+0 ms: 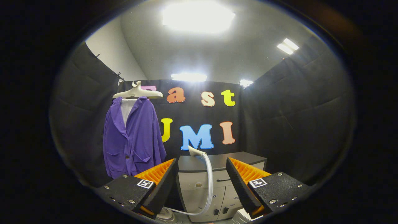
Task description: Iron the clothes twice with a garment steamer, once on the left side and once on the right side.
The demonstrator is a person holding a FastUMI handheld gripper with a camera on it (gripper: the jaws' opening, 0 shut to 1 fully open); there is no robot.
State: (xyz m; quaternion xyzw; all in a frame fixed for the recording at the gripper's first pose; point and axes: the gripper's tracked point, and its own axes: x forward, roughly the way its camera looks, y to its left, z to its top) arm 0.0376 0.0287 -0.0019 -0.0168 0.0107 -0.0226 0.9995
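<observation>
**Open hand-held gripper faces steamer head and hanging jacket**

The hand-held gripper (pixel 202 183) is spread wide, holding nothing; its fingers (pixel 161 183) flank a clear gap. In that gap, beyond the fingertips, the garment steamer head (pixel 195 151) rises over the front edge of a grey cabinet (pixel 224 161), its hose (pixel 210 183) curving down to a base unit (pixel 164 215) near the left finger. The purple jacket (pixel 133 137) hangs on a pale hanger (pixel 137 92), beyond the left finger against the booth wall, well apart from the steamer head.
</observation>
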